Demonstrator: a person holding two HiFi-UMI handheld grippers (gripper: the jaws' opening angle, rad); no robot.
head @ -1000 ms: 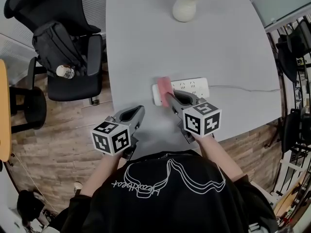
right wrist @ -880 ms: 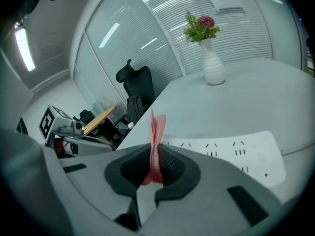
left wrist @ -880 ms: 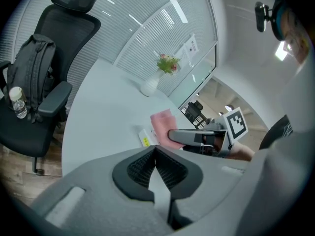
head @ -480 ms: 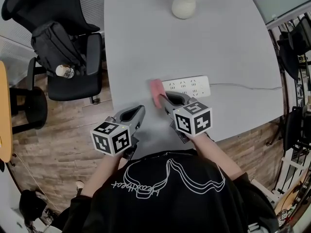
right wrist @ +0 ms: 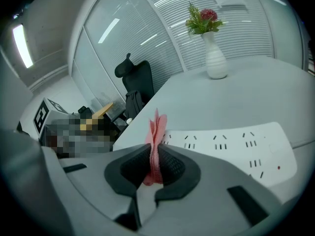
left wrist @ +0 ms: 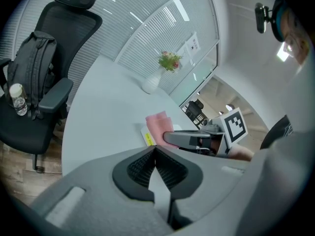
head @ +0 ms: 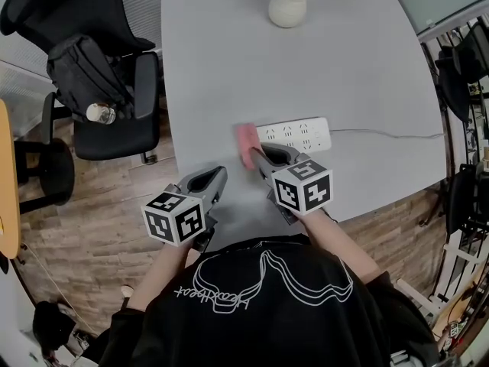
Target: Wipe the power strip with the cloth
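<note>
A white power strip point(head: 294, 135) lies on the grey table point(head: 229, 67), its cord running right. My right gripper point(head: 256, 157) is shut on a folded pink cloth point(head: 247, 144), which rests over the strip's left end. In the right gripper view the pink cloth point(right wrist: 156, 141) stands pinched between the jaws, with the power strip point(right wrist: 231, 144) just beyond and to the right. My left gripper point(head: 216, 176) hovers at the table's near edge, left of the strip, shut with nothing in it. The left gripper view shows its jaws closed, with the cloth point(left wrist: 158, 126) ahead.
A white vase point(head: 288, 6) with flowers stands at the table's far side. A black office chair point(head: 114, 105) carrying a backpack point(head: 80, 71) and a bottle sits left of the table. More dark chairs point(head: 466, 75) stand at the right.
My right gripper has carried the cloth leftward along the strip, from over its left sockets to its left end. The left gripper has stayed put.
</note>
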